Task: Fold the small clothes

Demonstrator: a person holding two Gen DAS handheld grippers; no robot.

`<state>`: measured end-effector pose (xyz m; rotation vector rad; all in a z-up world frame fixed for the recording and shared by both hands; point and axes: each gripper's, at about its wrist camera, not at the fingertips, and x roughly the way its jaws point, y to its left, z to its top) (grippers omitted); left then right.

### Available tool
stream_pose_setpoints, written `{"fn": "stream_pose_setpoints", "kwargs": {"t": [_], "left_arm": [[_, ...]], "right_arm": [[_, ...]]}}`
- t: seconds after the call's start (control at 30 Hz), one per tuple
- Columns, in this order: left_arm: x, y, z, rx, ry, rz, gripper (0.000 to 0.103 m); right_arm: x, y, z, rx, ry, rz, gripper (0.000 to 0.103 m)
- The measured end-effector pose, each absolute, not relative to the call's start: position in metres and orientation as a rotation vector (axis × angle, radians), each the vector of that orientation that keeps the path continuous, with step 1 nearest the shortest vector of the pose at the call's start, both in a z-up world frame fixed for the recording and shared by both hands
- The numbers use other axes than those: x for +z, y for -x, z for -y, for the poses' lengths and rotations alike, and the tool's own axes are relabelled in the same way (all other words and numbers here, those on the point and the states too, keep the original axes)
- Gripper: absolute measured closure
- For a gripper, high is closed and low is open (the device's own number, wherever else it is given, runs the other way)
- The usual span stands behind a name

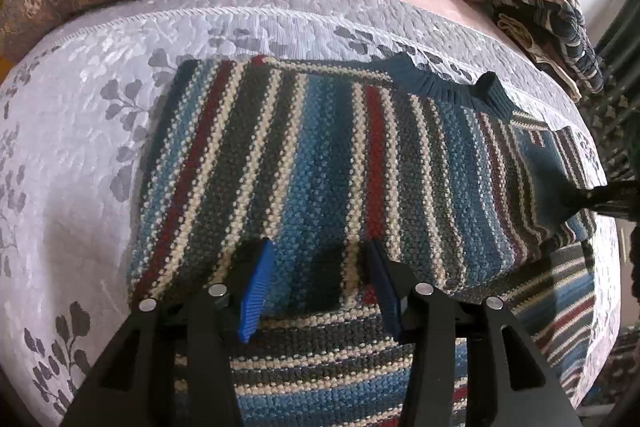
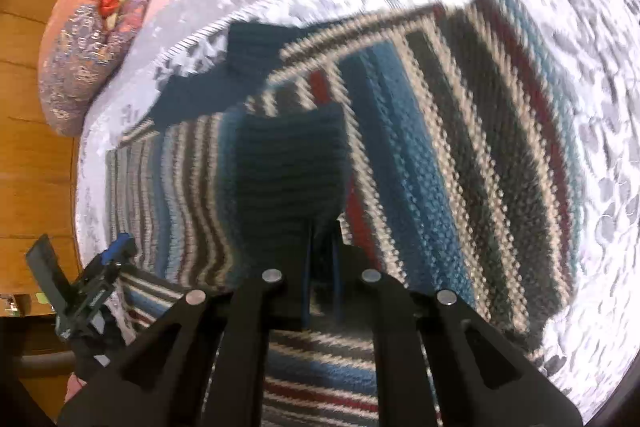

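Striped knit sweater (image 1: 320,155) spread on a bed's grey leaf-patterned bedspread (image 1: 60,147), held at its cuff.

The sweater is chunky knit in blue, teal, cream and dark red stripes, with a dark teal ribbed collar (image 1: 432,79) on the far edge. It runs crosswise before the left gripper (image 1: 320,279), whose blue-padded fingers stand spread just above a folded layer. The right gripper (image 2: 322,259) is pressed together, pinching the dark ribbed sleeve cuff (image 2: 292,163) lifted over the body.
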<state>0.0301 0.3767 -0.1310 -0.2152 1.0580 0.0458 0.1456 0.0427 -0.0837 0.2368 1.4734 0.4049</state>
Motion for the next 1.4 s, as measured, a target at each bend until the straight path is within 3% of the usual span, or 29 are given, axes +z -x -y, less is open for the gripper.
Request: {"fn": "stream_pose_setpoints", "kwargs": {"t": [0.33,0.53,0.63,0.73,1.07,1.4], "left_arm": [[-0.14,-0.033,-0.378,0.087,0.243,-1.054,0.053],[-0.111,-0.013,-0.374,0.115,0.244,-1.052,0.052],[-0.091,0.015,-0.373,0.123,0.226,-1.033,0.04],[-0.084,0.048,-0.374,0.131,0.202,-1.045,0.029],[-0.106,0.19,-0.386,0.2,0.256,-1.154,0.029],[-0.126,0.281,-0.341,0.143,0.242,-1.161,0.029]], "right_arm": [[-0.097,-0.144,-0.049,0.402,-0.163,-1.454,0.095],[-0.043,-0.121,-0.033,0.461,-0.175,-1.335,0.079],[-0.026,-0.094,-0.017,0.49,-0.142,-1.312,0.078],[-0.019,-0.055,-0.004,0.507,-0.082,-1.309,0.07],[-0.038,0.092,0.062,0.474,-0.07,-1.388,0.062],[-0.045,0.199,0.117,0.443,-0.135,-1.366,0.051]]}}
